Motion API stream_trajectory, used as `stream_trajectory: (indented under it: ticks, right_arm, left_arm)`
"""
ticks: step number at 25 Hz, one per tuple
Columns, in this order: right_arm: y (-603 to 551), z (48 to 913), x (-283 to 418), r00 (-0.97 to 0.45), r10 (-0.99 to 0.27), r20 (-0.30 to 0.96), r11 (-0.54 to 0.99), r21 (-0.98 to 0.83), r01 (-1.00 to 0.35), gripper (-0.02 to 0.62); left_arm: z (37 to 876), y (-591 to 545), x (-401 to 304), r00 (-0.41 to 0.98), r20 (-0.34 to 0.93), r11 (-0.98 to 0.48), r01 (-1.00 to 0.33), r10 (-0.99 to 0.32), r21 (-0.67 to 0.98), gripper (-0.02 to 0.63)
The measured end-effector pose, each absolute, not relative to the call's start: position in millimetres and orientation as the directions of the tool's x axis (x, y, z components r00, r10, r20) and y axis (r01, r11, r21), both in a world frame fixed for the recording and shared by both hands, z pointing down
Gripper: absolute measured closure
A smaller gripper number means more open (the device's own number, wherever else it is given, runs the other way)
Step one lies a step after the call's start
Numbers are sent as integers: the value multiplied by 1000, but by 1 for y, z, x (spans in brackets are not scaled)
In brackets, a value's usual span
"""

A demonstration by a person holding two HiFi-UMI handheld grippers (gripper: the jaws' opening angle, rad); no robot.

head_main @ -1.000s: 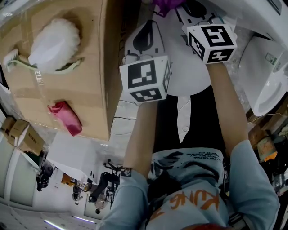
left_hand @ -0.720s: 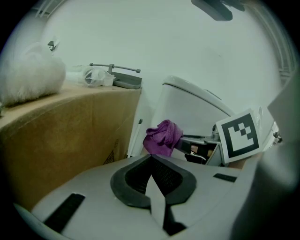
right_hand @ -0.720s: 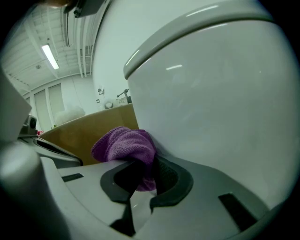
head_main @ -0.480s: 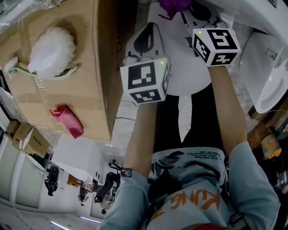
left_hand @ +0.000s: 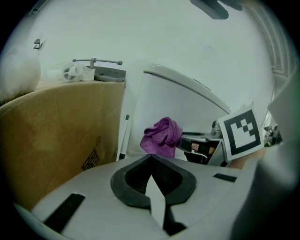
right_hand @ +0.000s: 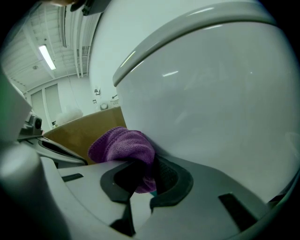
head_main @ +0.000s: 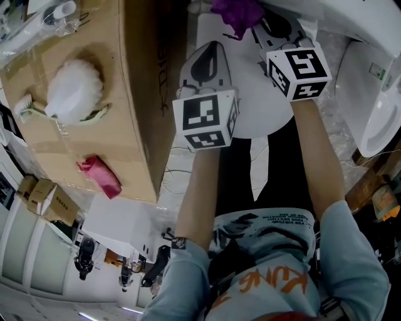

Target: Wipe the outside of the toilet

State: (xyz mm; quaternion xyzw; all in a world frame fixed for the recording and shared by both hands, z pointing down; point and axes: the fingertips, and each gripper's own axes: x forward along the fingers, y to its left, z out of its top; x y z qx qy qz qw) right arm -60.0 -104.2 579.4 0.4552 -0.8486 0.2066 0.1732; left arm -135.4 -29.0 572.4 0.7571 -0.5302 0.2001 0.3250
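Note:
The white toilet (right_hand: 211,89) fills the right gripper view, its curved outer side close ahead. My right gripper (right_hand: 140,176) is shut on a purple cloth (right_hand: 123,146), and the bunched cloth lies against the toilet's side. In the head view the cloth (head_main: 238,11) sits at the top edge, ahead of the right gripper (head_main: 260,25). My left gripper (head_main: 205,53) hangs beside it, to the left and a little back. In the left gripper view its jaws (left_hand: 152,176) are closed with nothing between them, and the cloth (left_hand: 161,136) shows just beyond.
A large cardboard box (head_main: 81,131) stands close on the left, with a white fluffy brush (head_main: 74,88) and a pink rag (head_main: 100,177) on top. Another white ceramic fixture (head_main: 376,106) is at the right. The person's legs and shirt fill the lower head view.
The head view has swung a little, so the box sits further left and more of the purple cloth shows. Both grippers stay nearly where they were, still shut.

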Motion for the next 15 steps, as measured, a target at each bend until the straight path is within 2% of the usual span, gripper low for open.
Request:
stream_trajectory:
  ticks: [15]
  right_arm:
    - [-91,575,-3,-502,-715,487,472,-194,-860,529]
  left_arm:
    - [568,-28,-76,392,658,-288,-920,-643,266,581]
